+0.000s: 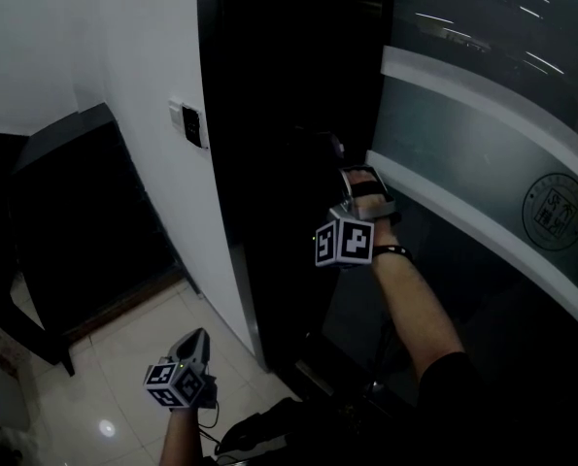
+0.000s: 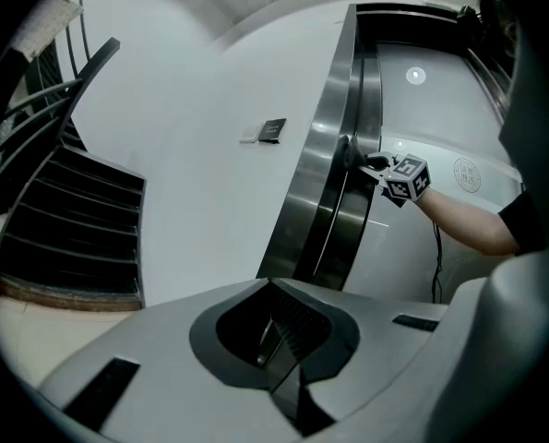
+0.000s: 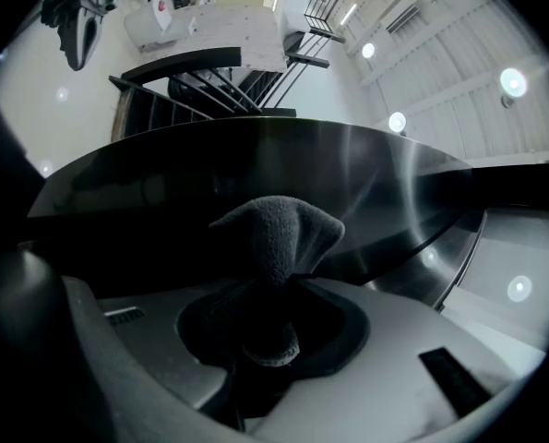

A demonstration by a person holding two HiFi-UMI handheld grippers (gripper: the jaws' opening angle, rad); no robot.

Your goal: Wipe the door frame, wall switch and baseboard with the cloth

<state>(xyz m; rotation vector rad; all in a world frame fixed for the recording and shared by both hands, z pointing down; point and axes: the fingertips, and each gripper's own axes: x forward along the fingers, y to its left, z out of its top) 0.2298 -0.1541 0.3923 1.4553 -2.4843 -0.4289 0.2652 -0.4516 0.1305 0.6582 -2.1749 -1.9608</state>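
The dark grey fleecy cloth [image 3: 276, 233] is bunched into a small wad and stands out in front of the right hand-held gripper [image 3: 274, 293], whose jaws are closed tightly on its lower part. The free end of the wad lies against, or just beside, the dark brushed-metal door frame [image 3: 357, 164]; the contact itself I cannot confirm. Held in this way, the soft end meets the metal first and the hard jaws stay off it, which I judge is the reason for such a grip. It seems the frame is the step in hand, about at mid height.

The right arm is stretched forward and slightly up, with the wrist straight, so the tool points into the frame beside the frosted glass door with a pale band [image 1: 483, 115].

The left hand-held gripper [image 1: 197, 340] hangs low over the pale tiled floor [image 1: 114, 357], well apart from the work. Its jaws are together and nothing is between them; it looks only parked.

The small black-and-white wall switch [image 1: 192, 124] sits on the white wall [image 1: 138, 56], left of the frame.
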